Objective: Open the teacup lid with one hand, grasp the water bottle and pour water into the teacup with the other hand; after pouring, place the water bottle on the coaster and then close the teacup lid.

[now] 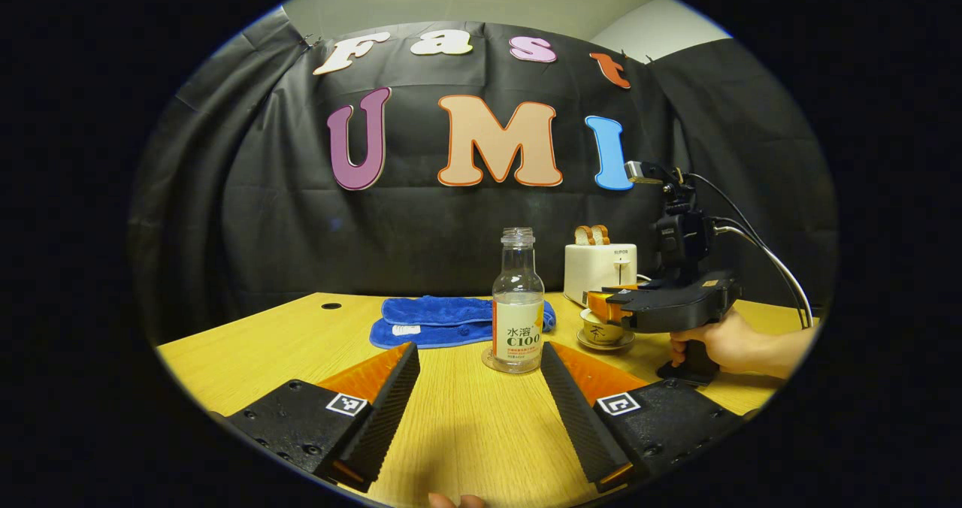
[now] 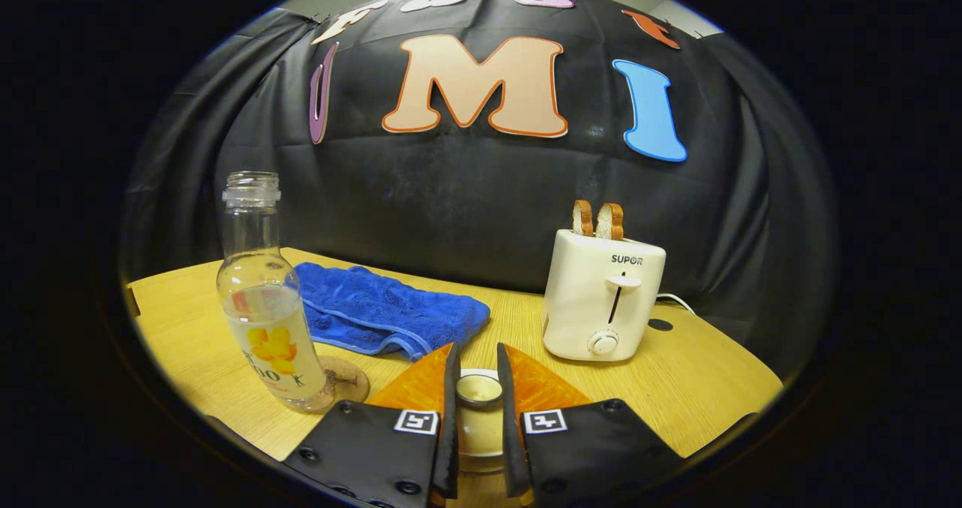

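Ceramic lid point(image 2: 479, 389) sits pinched in my right claw point(image 2: 478, 388) over the cup point(image 1: 601, 331); a skewed lift could tip it, while my left claw point(image 1: 479, 395) gapes empty before the mid-counter bottle point(image 1: 518, 303).

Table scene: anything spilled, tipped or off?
Nothing stands out. The water bottle stands upright and uncapped on its coaster, no spill around it. The right tool is closed around the teacup lid; the left tool is open.

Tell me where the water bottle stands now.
In the left gripper view the water bottle stands upright on the coaster, mid-table, before the blue towel, left of the teacup.
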Available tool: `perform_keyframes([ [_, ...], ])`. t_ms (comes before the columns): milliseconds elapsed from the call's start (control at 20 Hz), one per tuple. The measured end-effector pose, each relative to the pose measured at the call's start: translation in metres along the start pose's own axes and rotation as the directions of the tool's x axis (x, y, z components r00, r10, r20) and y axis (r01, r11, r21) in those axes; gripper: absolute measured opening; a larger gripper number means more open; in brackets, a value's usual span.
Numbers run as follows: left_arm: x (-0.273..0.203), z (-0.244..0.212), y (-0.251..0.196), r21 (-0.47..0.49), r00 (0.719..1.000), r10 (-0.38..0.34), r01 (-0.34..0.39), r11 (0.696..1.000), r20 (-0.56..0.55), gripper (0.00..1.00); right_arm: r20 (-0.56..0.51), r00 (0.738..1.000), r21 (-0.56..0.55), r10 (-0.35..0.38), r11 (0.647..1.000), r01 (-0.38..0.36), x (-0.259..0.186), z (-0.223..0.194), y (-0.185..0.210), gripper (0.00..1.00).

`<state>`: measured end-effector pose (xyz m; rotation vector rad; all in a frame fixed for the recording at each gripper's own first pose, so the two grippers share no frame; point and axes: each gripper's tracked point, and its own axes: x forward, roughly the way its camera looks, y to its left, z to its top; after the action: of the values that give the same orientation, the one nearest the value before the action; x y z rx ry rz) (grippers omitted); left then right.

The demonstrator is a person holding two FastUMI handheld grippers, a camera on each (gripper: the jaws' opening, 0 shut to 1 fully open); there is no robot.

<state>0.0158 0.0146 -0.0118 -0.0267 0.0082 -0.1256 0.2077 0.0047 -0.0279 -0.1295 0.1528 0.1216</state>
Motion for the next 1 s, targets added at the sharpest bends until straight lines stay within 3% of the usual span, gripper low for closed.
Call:
perform_keyframes([
  [100, -0.007, 0.001, 0.004, 0.0, 1.0, 0.0, 0.0, 1.0, 0.0, 0.95, 0.0, 1.0, 0.013, 0.013, 1.0, -0.013, 0.0, 0.0, 0.001, 0.37],
  [300, -0.007, 0.001, 0.004, 0.0, 1.0, 0.0, 0.0, 1.0, 0.0, 0.94, 0.024, 0.999, 0.06, 0.022, 0.998, -0.023, -0.001, 0.003, -0.003, 0.76],
  [350, -0.006, 0.002, 0.004, 0.0, 1.0, 0.0, 0.0, 1.0, 0.0, 0.94, 0.041, 0.999, 0.081, 0.013, 0.997, -0.016, -0.002, 0.006, -0.005, 0.93],
  [550, -0.007, 0.001, 0.005, 0.0, 1.0, -0.001, 0.001, 1.0, 0.0, 0.94, 0.152, 0.988, 0.114, -0.011, 0.993, -0.007, -0.008, 0.024, -0.012, 0.93],
  [1000, 0.002, -0.001, 0.002, -0.001, 1.0, 0.005, -0.005, 1.0, -0.001, 0.95, 0.138, 0.987, 0.129, -0.08, 0.99, 0.062, -0.032, 0.017, -0.021, 0.93],
])
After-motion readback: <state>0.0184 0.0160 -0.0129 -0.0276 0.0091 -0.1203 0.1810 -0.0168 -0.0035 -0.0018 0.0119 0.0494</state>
